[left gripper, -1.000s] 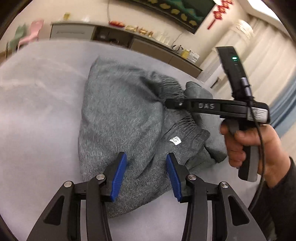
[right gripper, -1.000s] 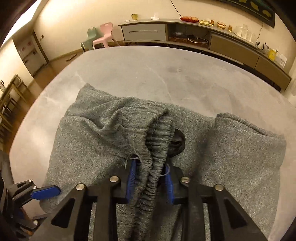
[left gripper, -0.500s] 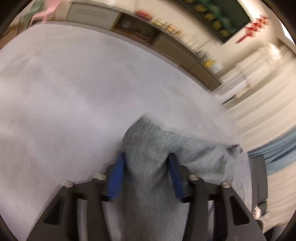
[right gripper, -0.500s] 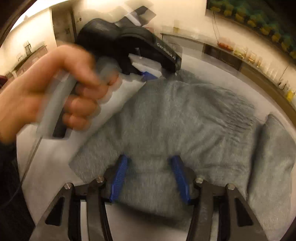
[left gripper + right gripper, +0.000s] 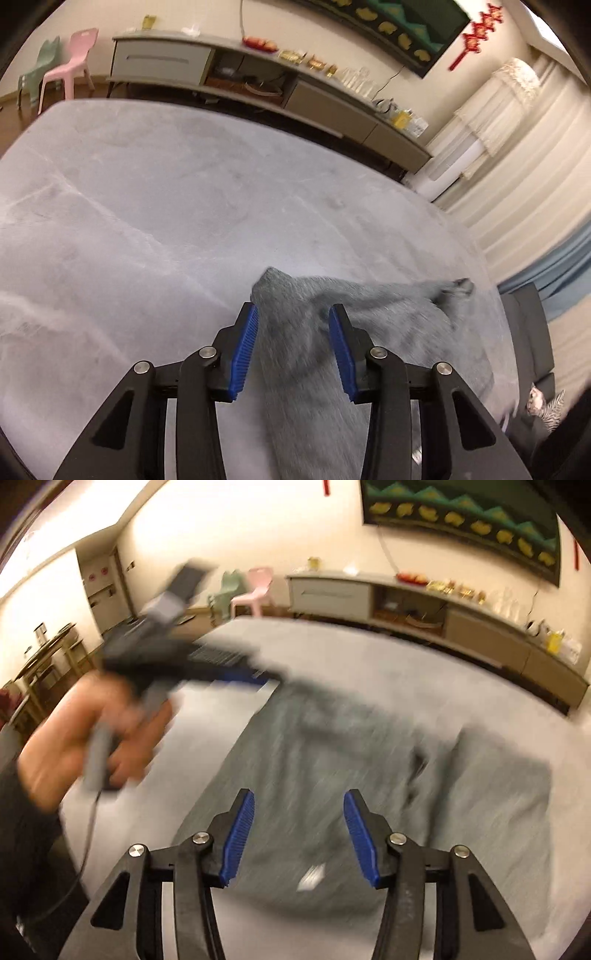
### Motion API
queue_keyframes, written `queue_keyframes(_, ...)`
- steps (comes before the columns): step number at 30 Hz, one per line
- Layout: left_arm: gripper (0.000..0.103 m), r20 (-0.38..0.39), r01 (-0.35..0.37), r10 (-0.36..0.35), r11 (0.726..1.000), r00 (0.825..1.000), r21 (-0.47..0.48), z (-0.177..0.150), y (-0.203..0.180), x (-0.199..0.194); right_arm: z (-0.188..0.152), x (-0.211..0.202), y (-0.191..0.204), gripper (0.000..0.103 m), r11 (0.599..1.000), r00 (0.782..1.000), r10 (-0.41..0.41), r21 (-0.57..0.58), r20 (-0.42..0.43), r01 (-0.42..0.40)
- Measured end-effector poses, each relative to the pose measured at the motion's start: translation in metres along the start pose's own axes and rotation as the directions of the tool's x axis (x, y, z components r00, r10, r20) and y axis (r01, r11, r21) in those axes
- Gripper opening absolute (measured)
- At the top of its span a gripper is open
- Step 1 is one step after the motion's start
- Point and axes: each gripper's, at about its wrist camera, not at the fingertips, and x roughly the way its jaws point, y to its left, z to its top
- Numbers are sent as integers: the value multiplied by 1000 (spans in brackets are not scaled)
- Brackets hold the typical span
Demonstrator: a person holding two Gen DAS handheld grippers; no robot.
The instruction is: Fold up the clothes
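Released from the waistband since a second ago, the right gripper (image 5: pixel 298 836) is shown with jaws spread above the grey garment (image 5: pixel 332 775) lying on the table (image 5: pixel 184 206), while a fold of that garment is held between the left gripper's (image 5: pixel 293 349) jaws.

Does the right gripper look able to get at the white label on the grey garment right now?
Probably yes: the right gripper is open above the grey garment, with the white label exposed below it.
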Motion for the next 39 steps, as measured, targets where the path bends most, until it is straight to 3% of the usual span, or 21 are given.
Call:
queue_keyframes(3,40,-39,72,-71,997,997,35,-13,-11,11,33,62,-25,42,997,995,-79,3,-69,79)
queue_keyframes(4,40,-63,62,-59,997,996,44,-16,-11,18,33,82,-36,47,995,988,-98,0,-121,98)
queue_keyframes(7,33,-100,-27,33,998,994,63,-22,-9,36,16,96,-55,48,996,988,-73,39,-139,79)
queue_keyframes(9,34,-88,-39,44,997,995,60,-19,-19,24,16,79,-63,48,994,997,-54,97,-47,59)
queue_keyframes(11,36,-35,2,2,994,999,105,-19,-37,2,-3,57,-59,48,994,997,-54,100,50,48)
queue_keyframes(12,37,-29,31,-27,992,999,126,-22,-47,-5,-17,57,-57,48,994,998,-35,106,54,30)
queue_keyframes(14,37,-58,67,-58,985,997,159,-31,-62,-4,-37,106,-46,47,996,999,-7,94,-47,12)
queue_keyframes(15,37,-99,43,-25,983,995,181,-38,-66,9,-49,127,-48,49,997,997,-19,80,-70,24)
queue_keyframes(17,36,-179,-57,98,974,979,218,-52,-68,43,-64,166,-53,50,998,1000,-21,62,-21,22)
queue_keyframes(18,37,-169,-63,101,975,980,215,-54,-69,44,-66,181,-58,49,996,999,-7,86,-34,10)
queue_keyframes(20,37,-158,-43,76,979,985,201,-52,-82,31,-69,207,-68,49,993,999,14,118,-41,-9)
queue_keyframes(23,40,-105,52,-30,974,994,221,-53,-111,4,-78,223,-82,49,996,999,-3,92,42,-1)
queue_keyframes(26,42,-148,205,-175,952,973,226,-64,-146,5,-100,252,-137,53,979,992,-115,175,52,104)
queue_keyframes(27,42,-181,234,-194,944,964,231,-72,-157,14,-112,267,-161,57,963,986,-160,225,38,148)
queue_keyframes(29,42,-257,200,-134,947,957,251,-89,-168,45,-135,299,-207,57,925,974,-226,315,2,214)
queue_keyframes(30,37,-283,177,-99,948,954,266,-95,-173,58,-145,320,-224,58,914,975,-221,345,-19,214)
queue_keyframes(32,37,-284,147,-58,942,957,302,-100,-182,66,-166,363,-257,58,889,976,-208,405,-61,214)
queue_keyframes(34,38,-293,144,-55,945,955,293,-95,-190,61,-182,403,-274,58,876,986,-161,453,-49,165)
queue_keyframes(35,39,-293,155,-71,948,954,276,-90,-194,54,-189,422,-279,56,871,991,-132,473,-32,131)
queue_keyframes(37,49,-269,200,-132,950,954,240,-84,-201,38,-190,455,-283,24,878,995,-102,470,9,86)
queue_keyframes(39,60,-249,241,-188,949,950,204,-78,-209,23,-183,477,-273,16,909,988,-141,404,57,106)
